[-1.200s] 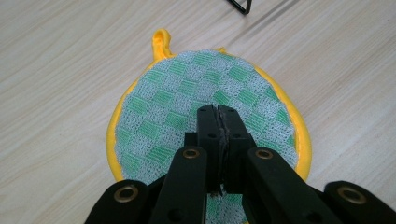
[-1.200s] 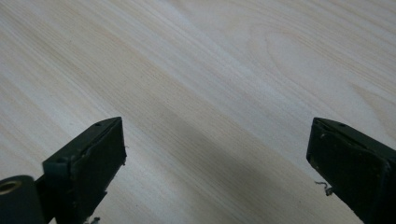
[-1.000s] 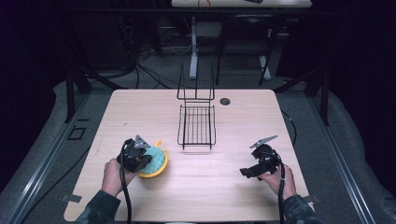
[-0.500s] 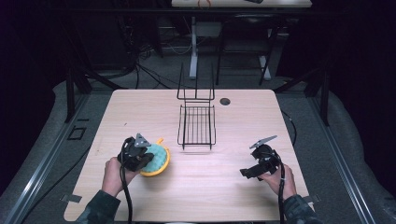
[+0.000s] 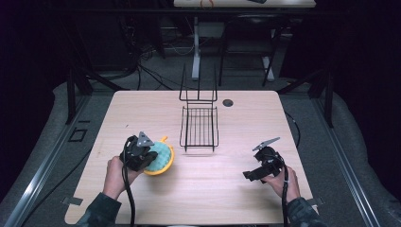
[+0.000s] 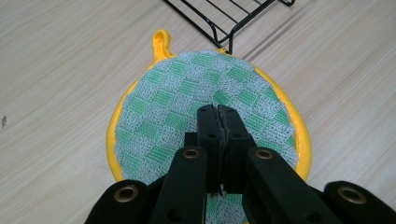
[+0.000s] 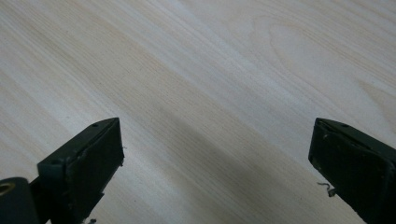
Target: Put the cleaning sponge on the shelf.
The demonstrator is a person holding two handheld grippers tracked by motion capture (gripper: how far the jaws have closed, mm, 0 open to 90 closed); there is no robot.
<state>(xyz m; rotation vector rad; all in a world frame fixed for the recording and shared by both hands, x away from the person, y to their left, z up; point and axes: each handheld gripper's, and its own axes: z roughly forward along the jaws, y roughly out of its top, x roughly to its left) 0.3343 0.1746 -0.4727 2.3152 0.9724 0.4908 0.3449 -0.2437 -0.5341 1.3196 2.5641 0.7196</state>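
pot holder: a round pad [image 6: 205, 107] with green-and-white checks, yellow binding and a yellow hanging loop [image 6: 160, 41], lying flat on the bench [image 5: 203, 198] at the person's left, near the front edge; in the high view [image 5: 160, 158] it is partly under the gripper.
left gripper: [image 6: 219, 116] its jaws are pressed together, tips down on the middle of the pad. Whether any cloth is pinched between them I cannot tell; no fold is seen rising between the pads.
change: against the two earlier high views, the pad and the left hand [image 5: 116, 175] lie in nearly the same place and the jaws have stayed together; nothing has been lifted.
meaning: in my judgement the grip is set or being tested, and the carry has not begun. If no cloth is caught, the pad will stay behind when the hand rises.
wire rack: black [image 5: 199, 126], past the pad toward the middle of the bench, near but apart; its front corner [image 6: 224, 35] lies just beyond the pad's far edge. It looks the likely place for the pad.
right gripper: [image 5: 257, 171] spread wide, hovering over bare wood [image 7: 210, 93] at the right, well apart from the pad, unmoved from the earlier views.
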